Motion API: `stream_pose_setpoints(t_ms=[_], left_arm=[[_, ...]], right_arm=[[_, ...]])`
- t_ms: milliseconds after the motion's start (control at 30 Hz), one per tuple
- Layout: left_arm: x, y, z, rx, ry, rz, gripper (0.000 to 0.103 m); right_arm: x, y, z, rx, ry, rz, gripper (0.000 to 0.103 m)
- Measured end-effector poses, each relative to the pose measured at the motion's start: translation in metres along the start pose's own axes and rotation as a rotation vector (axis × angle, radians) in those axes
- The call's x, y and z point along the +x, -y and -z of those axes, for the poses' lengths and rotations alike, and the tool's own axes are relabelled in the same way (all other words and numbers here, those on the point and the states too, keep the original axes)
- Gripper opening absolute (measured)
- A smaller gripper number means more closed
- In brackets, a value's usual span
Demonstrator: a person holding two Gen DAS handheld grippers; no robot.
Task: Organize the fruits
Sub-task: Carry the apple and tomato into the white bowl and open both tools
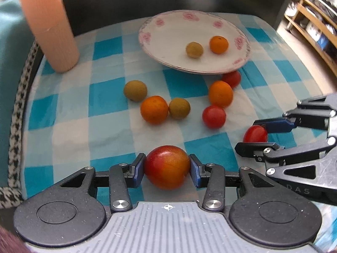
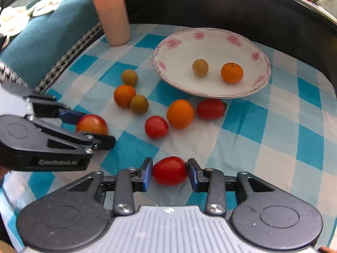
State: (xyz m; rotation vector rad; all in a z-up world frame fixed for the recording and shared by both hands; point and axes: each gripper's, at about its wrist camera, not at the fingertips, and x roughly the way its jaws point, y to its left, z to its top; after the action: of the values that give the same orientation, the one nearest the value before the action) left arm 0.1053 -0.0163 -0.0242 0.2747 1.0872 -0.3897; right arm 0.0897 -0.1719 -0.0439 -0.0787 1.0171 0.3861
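Gripping a round red-and-yellow fruit between its blue pads, the left gripper stands partly open around it, both pads pressed to the fruit's sides, low over the blue-and-white checked tablecloth. The right gripper is narrowed onto a small oval red tomato, its pads touching each end, also just above the cloth.

Loose on the cloth, between grippers and plate:
- two round orange fruits
- two dull olive-green round fruits, one touching an orange fruit
- two red tomatoes, the farther one at the plate's near edge

On the white plate with pink floral rim: one olive-green fruit and one orange fruit, apart from each other.

A tall peach-coloured ribbed cylinder stands at the cloth's far left corner.

View differences:
- The left wrist view shows wooden shelving at the right and hides most of the farther tomato behind the plate rim.
- The right wrist view shows that tomato whole, plus white crumpled material on teal fabric at the upper left.
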Motion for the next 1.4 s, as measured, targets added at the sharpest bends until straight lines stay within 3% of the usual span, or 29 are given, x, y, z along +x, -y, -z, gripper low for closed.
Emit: stream_pose_setpoints(t_ms=[400, 767, 1133, 1400], left_arm=[[-0.001, 0.001, 0.005, 0.02, 0.002, 0.005, 0.055], [-0.007, 0.003, 0.0, 0.024, 0.001, 0.02, 0.051], [-0.014, 0.006, -0.031, -0.01, 0.076, 0.019, 0.051], [-0.007, 0.011, -0.067, -0.027, 0.128, -0.029, 0.051]], right_arm=[[-0.002, 0.004, 0.007, -0.005, 0.011, -0.012, 0.05], [-0.005, 0.011, 0.006, 0.043, 0.022, -0.01, 0.048], [-0.015, 0.015, -0.013, 0.071, 0.084, 0.012, 0.048], [-0.017, 0.03, -0.038, 0.097, 0.128, 0.063, 0.048]])
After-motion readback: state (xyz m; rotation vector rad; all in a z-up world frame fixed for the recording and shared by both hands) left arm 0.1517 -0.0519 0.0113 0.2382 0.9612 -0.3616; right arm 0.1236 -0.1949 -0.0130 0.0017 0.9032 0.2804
